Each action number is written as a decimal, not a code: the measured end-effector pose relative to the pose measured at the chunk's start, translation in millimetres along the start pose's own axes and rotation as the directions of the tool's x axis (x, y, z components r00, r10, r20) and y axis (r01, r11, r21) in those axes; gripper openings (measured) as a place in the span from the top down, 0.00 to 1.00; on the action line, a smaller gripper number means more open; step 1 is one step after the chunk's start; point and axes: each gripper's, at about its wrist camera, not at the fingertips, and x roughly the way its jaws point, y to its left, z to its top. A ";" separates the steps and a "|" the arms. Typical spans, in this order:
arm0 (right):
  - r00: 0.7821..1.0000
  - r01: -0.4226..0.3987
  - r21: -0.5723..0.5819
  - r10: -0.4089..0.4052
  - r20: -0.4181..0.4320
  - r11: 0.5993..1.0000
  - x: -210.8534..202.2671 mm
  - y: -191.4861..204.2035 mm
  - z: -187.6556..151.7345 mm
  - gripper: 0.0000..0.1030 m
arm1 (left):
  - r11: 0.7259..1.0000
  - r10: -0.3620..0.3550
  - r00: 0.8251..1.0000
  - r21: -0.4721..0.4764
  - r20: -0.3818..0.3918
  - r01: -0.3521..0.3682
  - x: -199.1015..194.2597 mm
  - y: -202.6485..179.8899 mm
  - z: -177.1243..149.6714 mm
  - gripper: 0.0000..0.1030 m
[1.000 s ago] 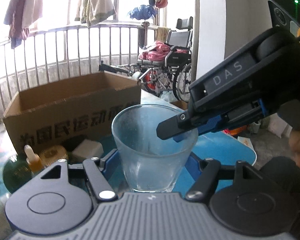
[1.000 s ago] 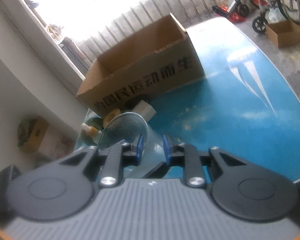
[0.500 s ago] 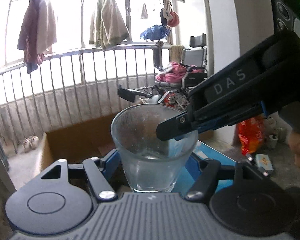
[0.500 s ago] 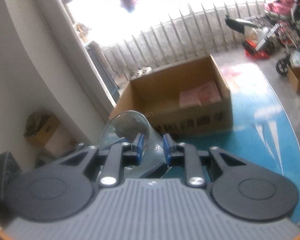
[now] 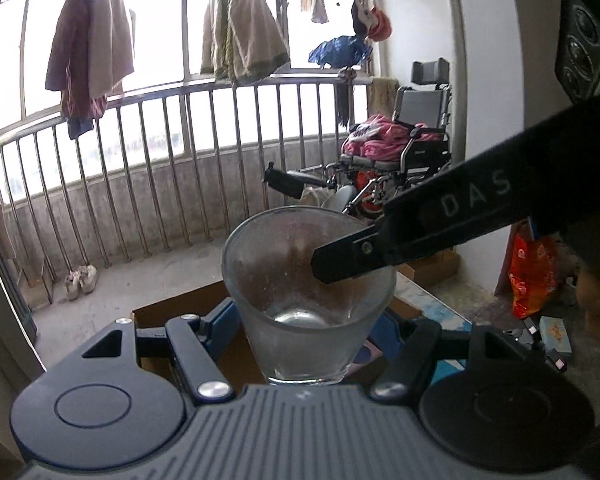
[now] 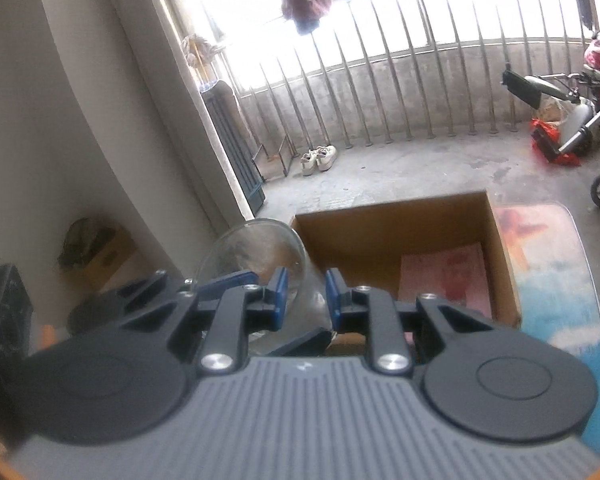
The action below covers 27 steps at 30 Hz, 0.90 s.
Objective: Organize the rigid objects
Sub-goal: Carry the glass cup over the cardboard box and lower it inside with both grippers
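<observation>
Holding a frosted glass tumbler (image 5: 308,300) two-handed: left claw (image 5: 306,328) clamps its base, right claw (image 6: 304,296) pinches the rim wall. Tumbler is airborne above the open cardboard box (image 6: 500,240) on the blue bench (image 6: 560,312). Box holds only a pink packet (image 6: 448,280). Drop-in looks left to do; other items are out of view.

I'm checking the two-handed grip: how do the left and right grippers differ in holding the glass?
The left gripper spans the glass across its lower body, jaws wide; the right gripper pinches only the rim wall, one finger inside, jaws nearly closed. Both clamp the same glass.
</observation>
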 end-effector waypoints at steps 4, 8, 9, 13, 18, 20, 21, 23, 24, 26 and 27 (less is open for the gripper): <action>1.000 0.004 -0.004 -0.005 -0.026 1.000 37.4 -8.3 33.3 0.81 | 1.000 -0.010 0.998 -0.029 -0.060 0.008 37.2 22.9 14.5 0.31; 0.997 -0.001 0.033 0.004 -0.080 0.999 83.9 -29.2 61.5 0.81 | 0.998 -0.025 0.990 -0.067 -0.142 0.015 80.2 47.2 23.6 0.31; 0.996 -0.002 0.035 0.005 -0.093 0.999 94.8 -33.6 66.3 0.81 | 0.997 -0.032 0.986 -0.080 -0.166 0.019 92.5 53.4 24.7 0.31; 0.989 -0.011 0.075 0.021 -0.146 0.997 145.7 -59.3 85.4 0.80 | 0.993 -0.051 0.966 -0.117 -0.255 0.022 138.0 73.5 28.8 0.31; 0.972 -0.010 0.147 0.044 -0.232 0.989 209.1 -96.2 93.6 0.80 | 0.987 -0.057 0.933 -0.160 -0.357 -0.001 187.2 94.2 22.6 0.31; 0.962 -0.011 0.171 0.056 -0.266 0.985 233.8 -108.8 95.0 0.80 | 0.985 -0.055 0.917 -0.170 -0.396 -0.014 203.9 101.8 18.0 0.31; 0.957 -0.011 0.175 0.061 -0.282 0.984 242.9 -112.7 93.7 0.80 | 0.984 -0.057 0.908 -0.180 -0.414 -0.021 210.5 104.7 14.8 0.31; 0.946 -0.014 0.189 0.074 -0.315 0.982 263.6 -120.2 91.2 0.80 | 0.979 -0.061 0.891 -0.202 -0.451 -0.035 220.8 111.6 8.3 0.31; 0.941 -0.016 0.192 0.080 -0.329 0.981 272.6 -123.5 88.8 0.80 | 0.978 -0.058 0.881 -0.205 -0.469 -0.044 225.8 114.9 4.4 0.31; 0.929 -0.018 0.198 0.089 -0.358 0.980 292.0 -127.4 84.2 0.80 | 0.976 -0.049 0.865 -0.206 -0.499 -0.064 233.8 121.9 -2.5 0.31; 0.925 -0.018 0.197 0.092 -0.369 0.980 300.1 -128.5 82.1 0.81 | 0.975 -0.045 0.859 -0.209 -0.510 -0.073 237.5 125.1 -4.0 0.31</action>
